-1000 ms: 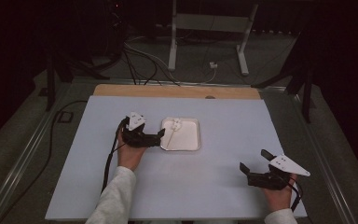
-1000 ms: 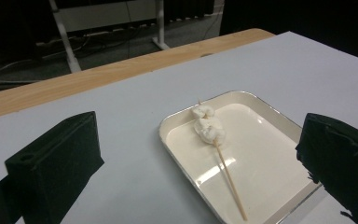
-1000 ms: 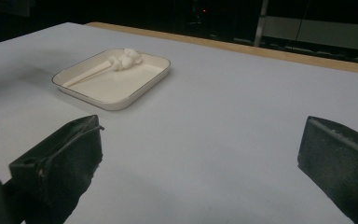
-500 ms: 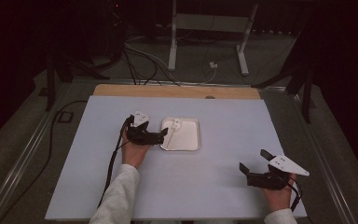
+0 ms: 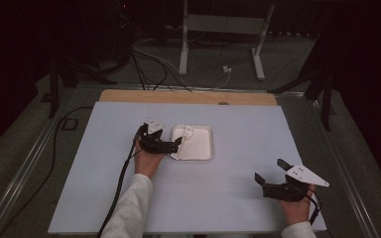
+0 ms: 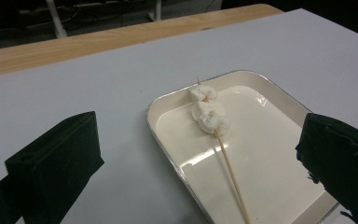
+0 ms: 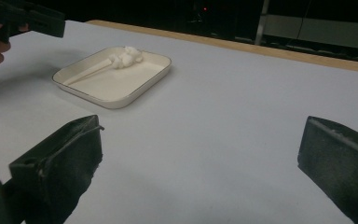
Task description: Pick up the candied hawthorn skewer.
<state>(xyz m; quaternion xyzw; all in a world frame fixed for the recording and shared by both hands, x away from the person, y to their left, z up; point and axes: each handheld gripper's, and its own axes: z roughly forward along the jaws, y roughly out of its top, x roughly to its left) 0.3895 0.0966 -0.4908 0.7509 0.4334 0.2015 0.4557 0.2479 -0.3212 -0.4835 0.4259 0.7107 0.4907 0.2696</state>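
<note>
The left gripper (image 5: pixel 176 145) sits at the left rim of the cream tray (image 5: pixel 204 151) with its jaws spread wide and holding nothing; the skewer (image 6: pixel 228 170) lies inside the tray, between the two jaws, with white marshmallow pieces (image 6: pixel 209 112) near its far end; the right gripper (image 5: pixel 269 172) rests near the table's (image 5: pixel 238 119) front right corner, well apart from the tray, also wide open and empty.

In the left gripper view, the skewer (image 6: pixel 230 179) stick and the near corner of the tray (image 6: pixel 168 105) are cut off by the bottom edge. The white pieces on the skewer are too small to identify.
</note>
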